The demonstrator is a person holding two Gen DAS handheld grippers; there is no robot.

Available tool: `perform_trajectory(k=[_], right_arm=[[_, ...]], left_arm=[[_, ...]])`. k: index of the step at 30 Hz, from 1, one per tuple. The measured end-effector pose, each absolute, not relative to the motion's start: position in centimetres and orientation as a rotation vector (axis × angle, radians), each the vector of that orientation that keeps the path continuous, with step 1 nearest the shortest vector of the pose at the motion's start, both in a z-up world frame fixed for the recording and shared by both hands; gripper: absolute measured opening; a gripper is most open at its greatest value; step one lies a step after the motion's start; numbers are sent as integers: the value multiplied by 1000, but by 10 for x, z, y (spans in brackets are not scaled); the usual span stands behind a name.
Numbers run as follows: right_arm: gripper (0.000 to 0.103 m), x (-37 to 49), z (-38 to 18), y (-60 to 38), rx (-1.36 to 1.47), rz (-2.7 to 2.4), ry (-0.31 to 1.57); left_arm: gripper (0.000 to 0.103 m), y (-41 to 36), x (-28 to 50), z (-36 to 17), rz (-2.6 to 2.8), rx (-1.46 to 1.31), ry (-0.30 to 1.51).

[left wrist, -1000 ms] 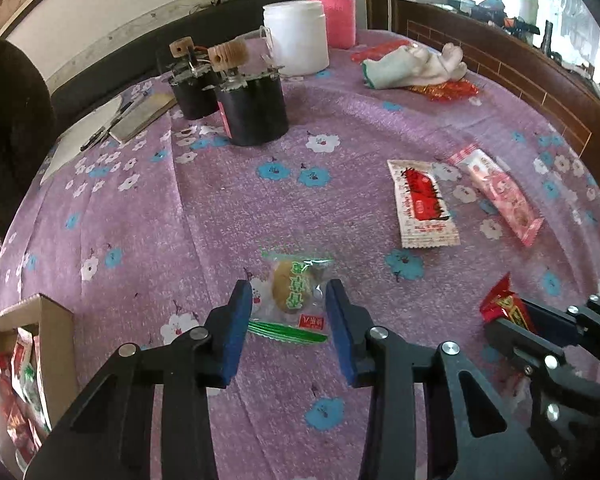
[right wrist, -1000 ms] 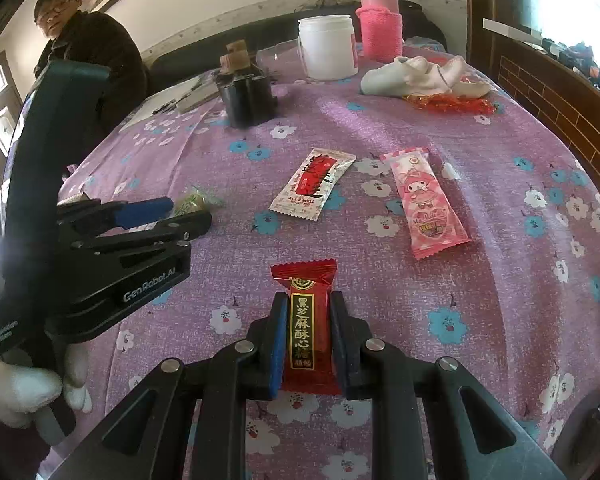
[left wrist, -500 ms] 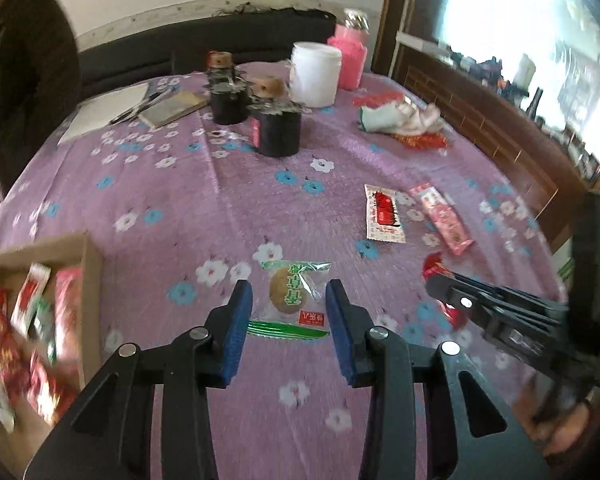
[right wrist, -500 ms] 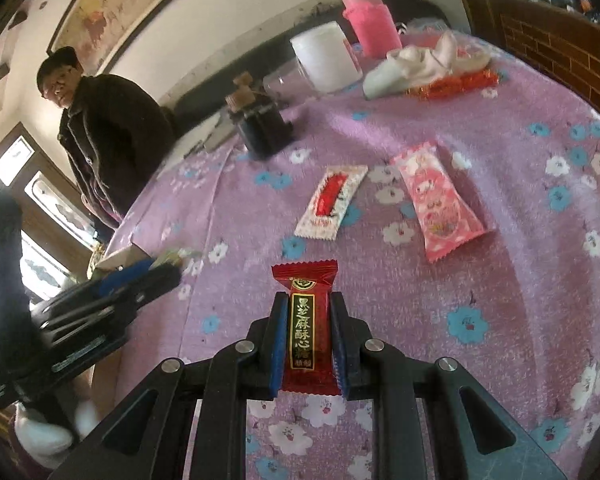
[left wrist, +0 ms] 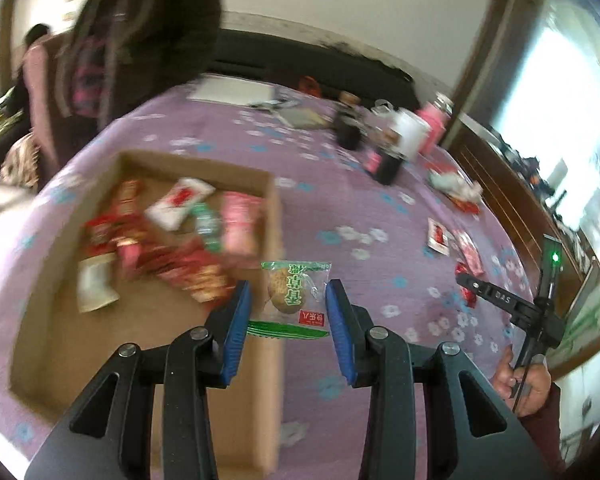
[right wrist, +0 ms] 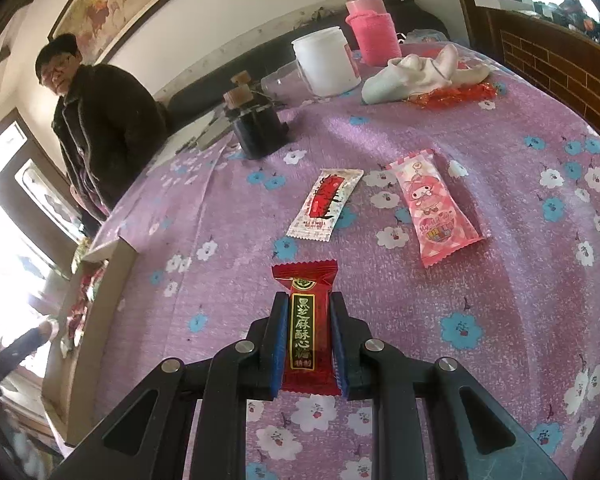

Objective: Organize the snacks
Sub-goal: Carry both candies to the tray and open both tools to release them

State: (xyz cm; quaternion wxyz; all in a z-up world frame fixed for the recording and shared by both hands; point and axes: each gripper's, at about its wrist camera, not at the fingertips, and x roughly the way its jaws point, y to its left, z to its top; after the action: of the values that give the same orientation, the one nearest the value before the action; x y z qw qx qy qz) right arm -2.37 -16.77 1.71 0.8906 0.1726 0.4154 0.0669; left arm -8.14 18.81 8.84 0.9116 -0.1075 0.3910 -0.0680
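My left gripper [left wrist: 288, 308] is shut on a clear green-printed pastry packet [left wrist: 290, 294] and holds it in the air over the right wall of a cardboard box [left wrist: 274, 216] with several snack packets inside. My right gripper [right wrist: 309, 330] is shut on a red sesame candy bar [right wrist: 306, 320] above the purple flowered tablecloth [right wrist: 500, 288]. A white-and-red packet [right wrist: 326, 204] and a pink packet [right wrist: 436, 208] lie on the cloth beyond it. The right gripper also shows in the left wrist view [left wrist: 470, 286], to the right of the box.
Black jars [right wrist: 256, 128], a white tub [right wrist: 326, 62], a pink bottle [right wrist: 368, 28] and a white cloth [right wrist: 420, 74] stand at the table's far side. A person in a dark coat [right wrist: 100, 120] stands by the table's left edge. The box's edge [right wrist: 108, 280] lies left of the right gripper.
My left gripper has lifted the pastry packet and swung left with it, from the open cloth to above the box's right wall. The right gripper keeps its hold on the red bar.
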Motion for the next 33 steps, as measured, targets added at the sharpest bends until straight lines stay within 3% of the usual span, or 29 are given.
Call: perform_trajectory(k=[9, 19, 33], right_arm=[[21, -26, 35, -123, 273, 216, 872], [20, -35, 76, 20, 111, 477, 892], [20, -39, 46, 171, -60, 658, 1010]], left_arm=[[36, 259, -104, 78, -9, -285, 788], [36, 295, -102, 48, 86, -290, 842], [36, 321, -89, 27, 134, -286, 892]])
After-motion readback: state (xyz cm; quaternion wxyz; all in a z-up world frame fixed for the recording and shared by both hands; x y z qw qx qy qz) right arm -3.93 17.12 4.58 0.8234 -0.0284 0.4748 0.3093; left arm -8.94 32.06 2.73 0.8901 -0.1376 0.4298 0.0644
